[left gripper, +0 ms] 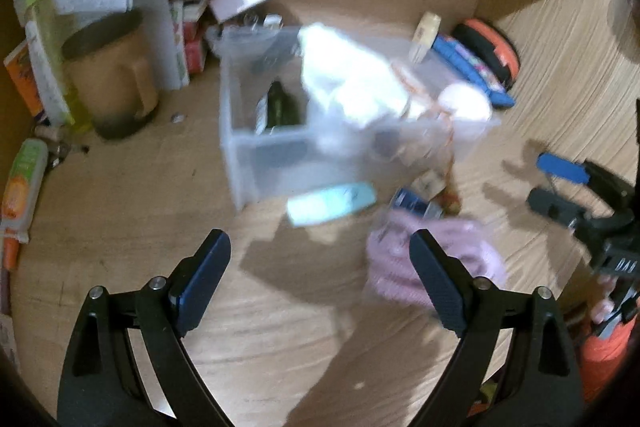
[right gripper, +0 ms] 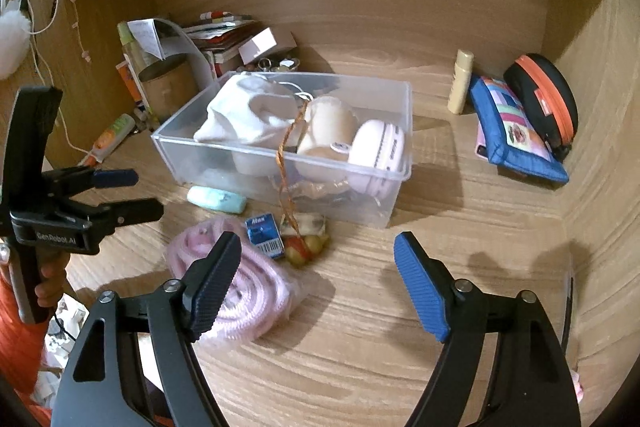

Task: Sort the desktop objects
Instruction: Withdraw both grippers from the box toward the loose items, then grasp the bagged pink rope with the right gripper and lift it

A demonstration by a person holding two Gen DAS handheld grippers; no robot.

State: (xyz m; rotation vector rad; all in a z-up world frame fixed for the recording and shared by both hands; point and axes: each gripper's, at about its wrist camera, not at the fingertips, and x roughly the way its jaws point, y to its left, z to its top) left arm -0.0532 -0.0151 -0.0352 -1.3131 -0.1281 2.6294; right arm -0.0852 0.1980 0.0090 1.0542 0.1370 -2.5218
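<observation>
A clear plastic box (right gripper: pixel 402 131) (left gripper: pixel 240 163) stands mid-desk, holding a white cloth (right gripper: pixel 244 115), a cream plush (right gripper: pixel 328 131) and a pale pink round case (right gripper: pixel 380 151). In front of it lie a mint green packet (right gripper: pixel 217 199) (left gripper: pixel 332 203), a small blue box (right gripper: pixel 264 235), a fruit charm on an orange cord (right gripper: pixel 306 247) and a pink coiled cable in a bag (right gripper: pixel 240 291) (left gripper: pixel 472 255). My left gripper (left gripper: pixel 320 275) (right gripper: pixel 132 193) is open and empty above bare desk. My right gripper (right gripper: pixel 316 287) (left gripper: pixel 548 183) is open and empty, beside the pink cable.
A blue pouch (right gripper: pixel 516 131), a black-and-orange case (right gripper: pixel 548 103) and a cream bottle (right gripper: pixel 462 83) stand at the back right. Books, a brown cup (right gripper: pixel 168 87) and tubes crowd the back left. Wooden walls enclose the desk at the back and right.
</observation>
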